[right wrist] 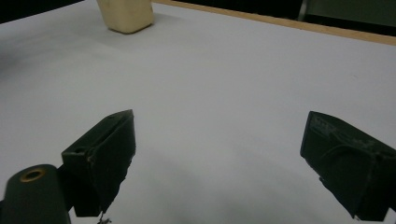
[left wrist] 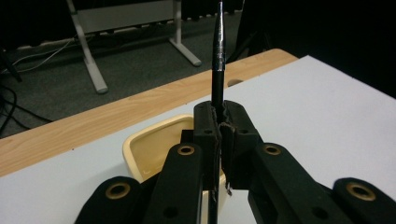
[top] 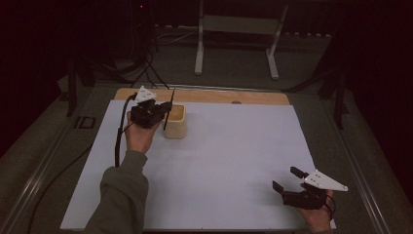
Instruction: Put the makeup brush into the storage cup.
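Tabletop (top: pixel 219 156) w/ a white sheet over it, wood edge showing along the far side. Beyond it, on the floor, a white metal frame (top: pixel 238 34) w/ two legs, plus dark cables (top: pixel 146 68) at far left; rest of the room is dark. On the sheet, far-left area, a cream cup (top: pixel 176 123), open top, upright. Nothing else lies on the sheet btw the two hands; wide bare stretch in the middle.

Left gripper (top: pixel 163 109) held in the person's left hand (top: pixel 140 136), green sleeve (top: pixel 119 195) coming in from the bottom, cable trailing down the left side. It sits just beside the cup's left rim. Its fingers (left wrist: pixel 205 128) are pressed together on a thin black pen (left wrist: pixel 218 65); in the left gripper view the pen runs straight up out of the pinch, silvery upper part tapering to a point, lower end passing down behind the fingers. In the high view the pen (top: pixel 168 109) is tilted, upper end by the cup's near-left rim, lower end in front of the cup's left wall; whether it touches the cup can't be told. Cup (left wrist: pixel 149 144) opening lies right behind the fingers in the left gripper view.

Right gripper (top: pixel 287 179) near the right front corner of the sheet, well apart from cup and pen, held by the right hand (top: pixel 316 214). Its fingers (right wrist: pixel 105 149) stand wide apart w/ nothing btw them, bare sheet underneath. Cup (right wrist: pixel 125 16) sits far off at upper left in the right gripper view.
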Demonstrator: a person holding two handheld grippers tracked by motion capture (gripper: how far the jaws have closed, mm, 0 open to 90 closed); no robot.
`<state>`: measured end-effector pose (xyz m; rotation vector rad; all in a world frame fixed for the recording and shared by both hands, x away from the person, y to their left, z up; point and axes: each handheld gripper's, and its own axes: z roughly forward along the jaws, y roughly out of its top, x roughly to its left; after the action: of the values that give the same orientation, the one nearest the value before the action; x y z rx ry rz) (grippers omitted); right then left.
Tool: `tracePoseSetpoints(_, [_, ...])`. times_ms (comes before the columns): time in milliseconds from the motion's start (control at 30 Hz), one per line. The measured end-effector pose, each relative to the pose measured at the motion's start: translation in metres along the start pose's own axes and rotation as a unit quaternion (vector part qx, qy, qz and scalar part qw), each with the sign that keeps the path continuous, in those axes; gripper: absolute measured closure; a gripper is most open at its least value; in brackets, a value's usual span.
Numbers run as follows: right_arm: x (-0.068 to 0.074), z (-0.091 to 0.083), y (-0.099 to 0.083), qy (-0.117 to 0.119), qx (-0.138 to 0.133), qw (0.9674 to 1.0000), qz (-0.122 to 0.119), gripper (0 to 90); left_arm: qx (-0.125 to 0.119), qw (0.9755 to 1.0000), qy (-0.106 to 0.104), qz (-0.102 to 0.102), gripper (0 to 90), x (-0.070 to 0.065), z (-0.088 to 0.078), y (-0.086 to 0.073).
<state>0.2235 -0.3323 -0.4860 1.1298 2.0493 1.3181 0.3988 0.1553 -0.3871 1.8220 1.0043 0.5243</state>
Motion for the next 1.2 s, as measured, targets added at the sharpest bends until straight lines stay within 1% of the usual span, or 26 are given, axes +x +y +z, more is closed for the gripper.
tracePoseSetpoints(267, [0.000, 0.000, 0.000, 0.000, 0.001, 1.0000, 0.000, 10.3, -0.016, 0.9999, 0.004, -0.005, 86.5, 0.001, 0.000, 0.001])
tracePoseSetpoints(500, [0.000, 0.000, 0.000, 0.000, 0.000, 1.0000, 0.001, 10.3, -0.036, 0.9993, 0.007, -0.010, 86.5, 0.002, -0.004, 0.004])
tracePoseSetpoints(567, [0.000, 0.000, 0.000, 0.000, 0.001, 1.0000, 0.001, 10.3, -0.044, 0.9989, 0.008, -0.008, 86.5, 0.002, -0.006, 0.005])
tracePoseSetpoints(633, [0.000, 0.000, 0.000, 0.000, 0.000, 1.0000, 0.001, 10.3, -0.045, 0.9989, 0.008, -0.007, 86.5, 0.002, -0.006, 0.006])
tracePoseSetpoints(800, [0.000, 0.000, 0.000, 0.000, 0.000, 1.0000, 0.001, 10.3, -0.053, 0.9985, 0.004, -0.015, 86.5, 0.004, -0.006, 0.008])
tracePoseSetpoints(900, [0.000, 0.000, 0.000, 0.000, 0.000, 1.0000, 0.001, 10.3, -0.054, 0.9984, 0.003, -0.013, 86.5, 0.005, -0.005, 0.008])
tracePoseSetpoints(1200, [-0.001, 0.000, 0.000, -0.001, -0.001, 1.0000, 0.001, 10.3, -0.062, 0.9979, -0.005, -0.018, 86.5, 0.006, -0.002, 0.013])
